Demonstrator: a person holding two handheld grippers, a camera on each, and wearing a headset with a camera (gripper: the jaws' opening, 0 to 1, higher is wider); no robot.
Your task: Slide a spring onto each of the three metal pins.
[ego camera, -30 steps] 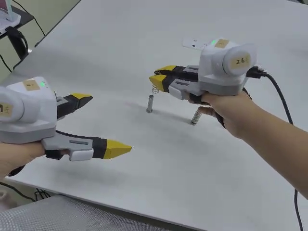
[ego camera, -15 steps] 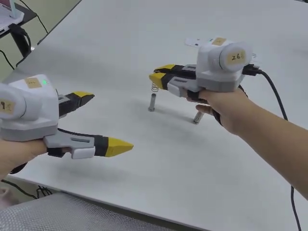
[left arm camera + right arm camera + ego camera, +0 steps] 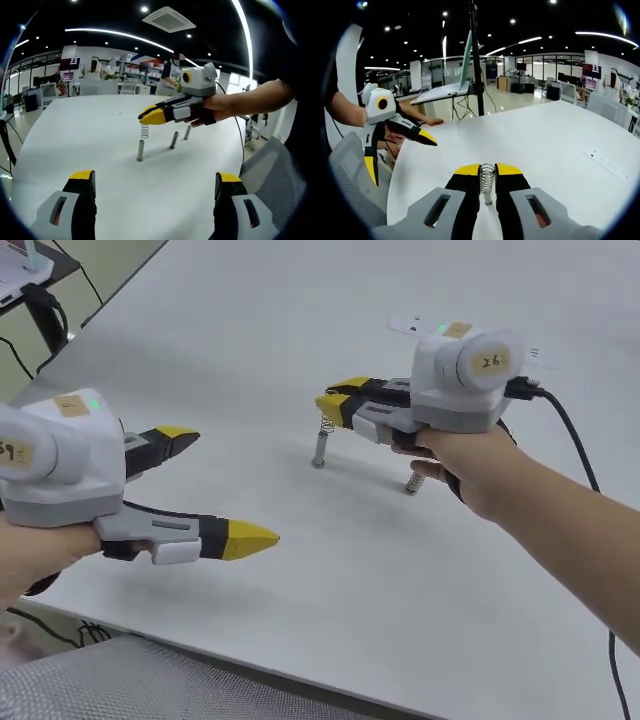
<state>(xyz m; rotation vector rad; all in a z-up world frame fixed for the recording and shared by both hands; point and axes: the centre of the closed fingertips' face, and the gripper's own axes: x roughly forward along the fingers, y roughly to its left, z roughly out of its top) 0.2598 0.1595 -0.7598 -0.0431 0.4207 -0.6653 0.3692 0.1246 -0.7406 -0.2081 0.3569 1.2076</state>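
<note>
My right gripper (image 3: pixel 332 406) is shut on a small steel spring (image 3: pixel 325 426), which hangs upright between its yellow tips (image 3: pixel 487 182). The spring's lower end is just above a bare metal pin (image 3: pixel 319 450) standing on the white table (image 3: pixel 300 300). In the left gripper view the spring (image 3: pixel 145 131) sits slightly right of that pin (image 3: pixel 140 150). A second pin (image 3: pixel 174 140) carries a spring, and a third pin (image 3: pixel 187 132) stands behind it, too small to read. My left gripper (image 3: pixel 215 485) is held open and empty at the near left, well away from the pins.
A white power strip (image 3: pixel 410 325) lies on the far side of the table. A black cable (image 3: pixel 570 425) trails from the right gripper. The table's front edge runs close under the left gripper, with a grey mesh chair (image 3: pixel 120 680) below it.
The right gripper has brought the spring closer over the top of the bare pin. The left gripper has stayed open in about the same place.
</note>
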